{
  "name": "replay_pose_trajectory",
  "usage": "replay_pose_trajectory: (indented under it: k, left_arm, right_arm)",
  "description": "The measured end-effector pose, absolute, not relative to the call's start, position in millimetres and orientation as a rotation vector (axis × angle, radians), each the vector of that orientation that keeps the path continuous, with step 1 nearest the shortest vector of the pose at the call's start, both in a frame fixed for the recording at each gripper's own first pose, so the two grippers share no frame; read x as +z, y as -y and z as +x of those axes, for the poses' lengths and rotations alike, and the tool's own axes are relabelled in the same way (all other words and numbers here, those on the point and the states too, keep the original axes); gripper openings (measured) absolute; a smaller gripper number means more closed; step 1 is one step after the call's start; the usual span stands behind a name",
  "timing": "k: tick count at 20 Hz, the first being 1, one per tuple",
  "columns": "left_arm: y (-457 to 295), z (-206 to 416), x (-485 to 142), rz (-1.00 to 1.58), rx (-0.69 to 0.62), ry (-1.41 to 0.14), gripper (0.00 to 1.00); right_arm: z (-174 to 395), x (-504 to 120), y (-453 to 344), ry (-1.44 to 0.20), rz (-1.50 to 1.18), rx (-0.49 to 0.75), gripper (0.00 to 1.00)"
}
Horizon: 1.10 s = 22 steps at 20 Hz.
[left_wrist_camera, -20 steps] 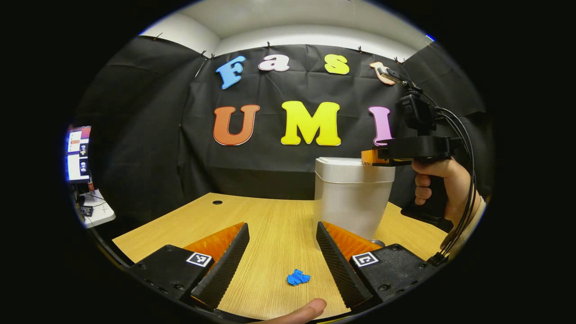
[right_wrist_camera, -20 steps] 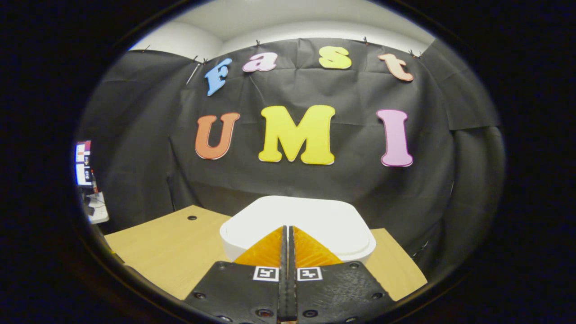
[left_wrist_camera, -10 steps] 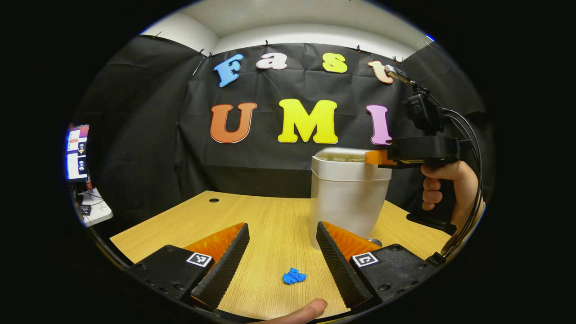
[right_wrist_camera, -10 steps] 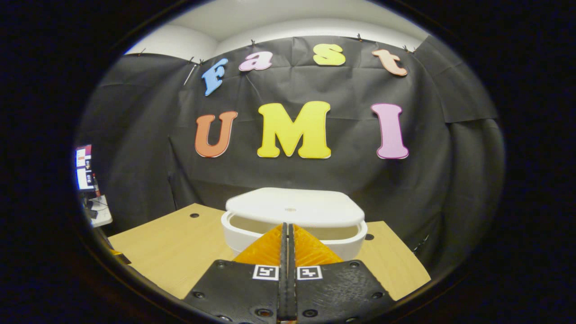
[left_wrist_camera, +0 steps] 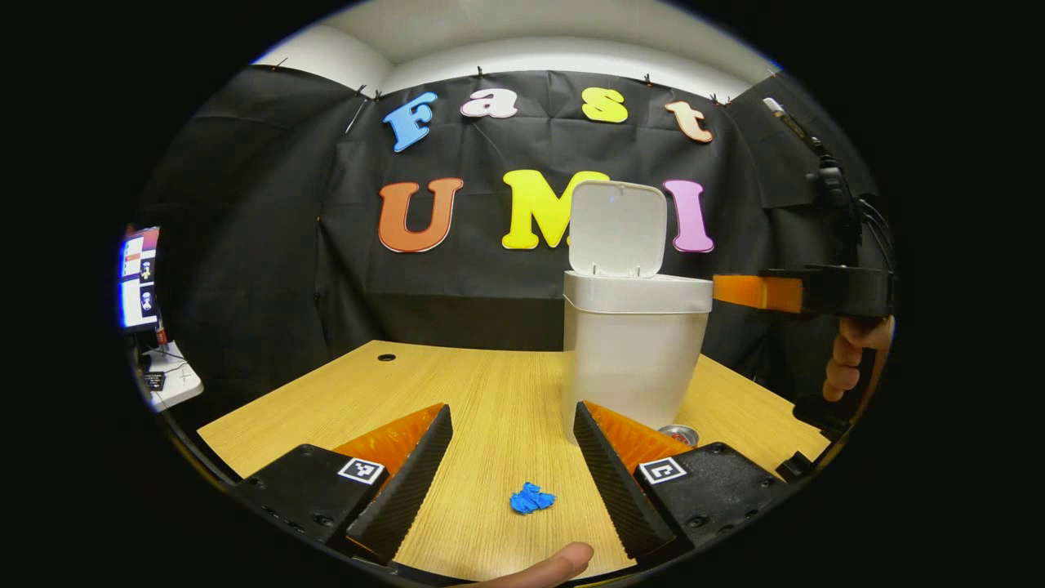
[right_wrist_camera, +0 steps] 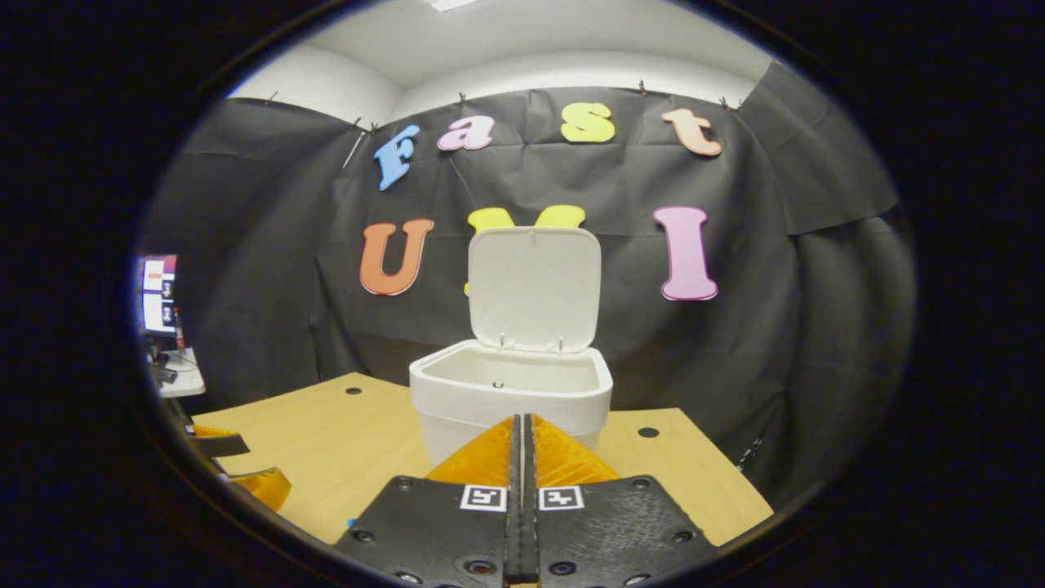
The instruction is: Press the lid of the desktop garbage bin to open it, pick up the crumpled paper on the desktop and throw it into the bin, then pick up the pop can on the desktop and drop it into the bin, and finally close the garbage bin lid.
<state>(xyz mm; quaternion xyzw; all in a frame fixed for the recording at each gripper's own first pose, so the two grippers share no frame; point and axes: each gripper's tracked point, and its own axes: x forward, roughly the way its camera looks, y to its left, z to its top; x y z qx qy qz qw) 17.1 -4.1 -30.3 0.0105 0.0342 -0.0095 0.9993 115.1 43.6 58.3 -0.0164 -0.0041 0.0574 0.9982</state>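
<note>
In the left gripper view the left gripper (left_wrist_camera: 510, 457) hangs low over the wooden desk (left_wrist_camera: 457, 392), its two fingers spread wide apart with nothing between them but bare desktop. Just past the tips, at about 6 o'clock in that view, lies the crumpled paper (left_wrist_camera: 531, 498) — a small blue wad on the wood. Farther off at 3 o'clock of the paper's line, the top of the pop can (left_wrist_camera: 678, 435) peeks out beside the bin's base, partly hidden by the gripper's finger. Beyond stands the garbage bin (left_wrist_camera: 633, 359), white, its lid (left_wrist_camera: 616, 229) swung upright at 12 o'clock. The right gripper (right_wrist_camera: 522, 445) — fingers pressed together, holding nothing — points at the bin's front rim.
</note>
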Motion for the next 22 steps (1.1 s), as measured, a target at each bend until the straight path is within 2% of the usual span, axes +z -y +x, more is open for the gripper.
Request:
replay_pose_trajectory:
  k: [15,20,22]
  left_arm:
    - [18.7,28.5,-53.2,0.057,-0.016,-0.096,0.97]
    - [8.2,35.2,-84.2,0.035,-0.030,-0.142,0.97]
    - [8.7,40.0,-104.8,0.016,-0.045,-0.209,0.97]
  right_arm:
    - [71.8,0.4,-7.9,0.006,-0.015,0.140,0.00]
    - [64.5,-18.6,1.1,-0.008,-0.008,0.134,0.00]
    - [63.7,-24.8,3.1,-0.017,-0.020,0.131,0.04]
